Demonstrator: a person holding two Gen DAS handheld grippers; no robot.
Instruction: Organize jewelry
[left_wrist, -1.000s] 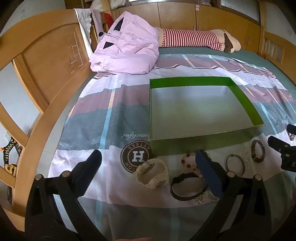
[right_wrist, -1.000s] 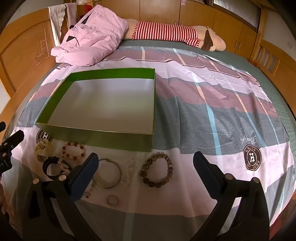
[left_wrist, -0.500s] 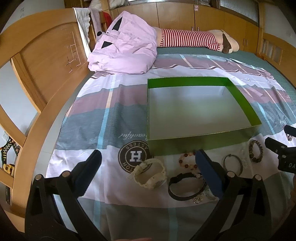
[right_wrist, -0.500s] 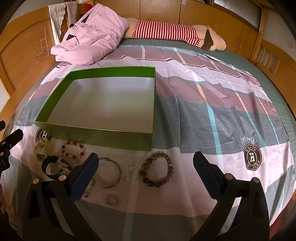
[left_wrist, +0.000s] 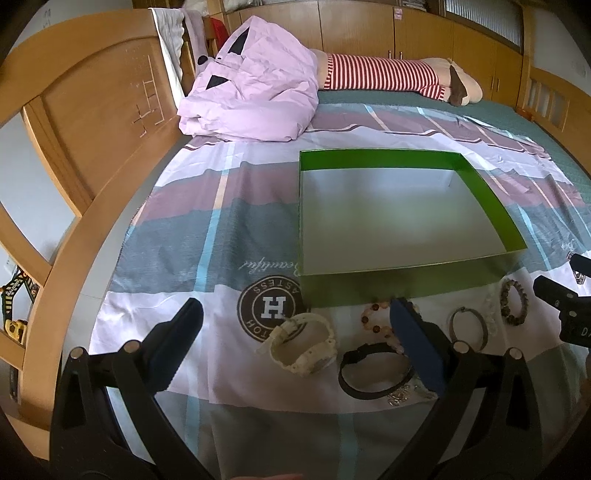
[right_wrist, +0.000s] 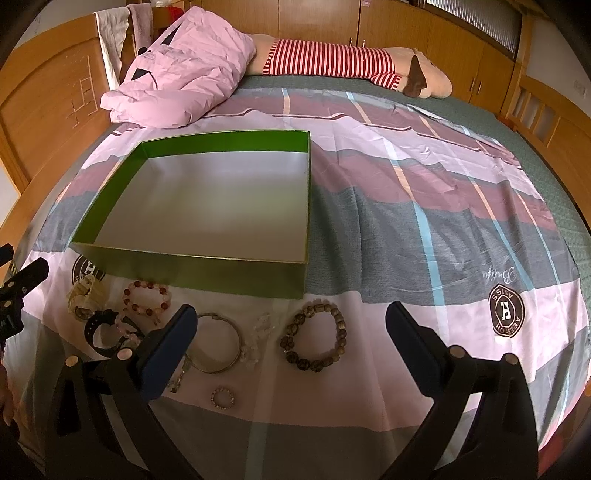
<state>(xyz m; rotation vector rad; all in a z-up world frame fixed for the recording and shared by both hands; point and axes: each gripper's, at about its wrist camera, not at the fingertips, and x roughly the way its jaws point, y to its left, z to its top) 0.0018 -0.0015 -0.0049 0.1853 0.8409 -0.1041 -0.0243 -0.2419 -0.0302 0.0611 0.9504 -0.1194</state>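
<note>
Along the lower part of both wrist views, the jewelry lay in a loose row on the striped bedsheet (right_wrist: 369, 192), just in front of the near wall of an empty green box (right_wrist: 192, 266). Counted: one cream watch (left_wrist: 303, 347), one black strap watch (left_wrist: 373, 373), one red-and-pink bead bracelet (right_wrist: 147, 297), one metal bangle (right_wrist: 216, 341), one clear bead bracelet (right_wrist: 258, 338), one brown bead bracelet (right_wrist: 314, 341), one small beaded ring (right_wrist: 222, 397) and what looked like one fine chain (left_wrist: 400, 393). All appeared light; the beaded pieces would likely sag and the bangle slip, so a pinch across one side of each loop seemed best. Left gripper (left_wrist: 295, 332) and right gripper (right_wrist: 290, 332) both hovered with jaws spread wide, empty.
</note>
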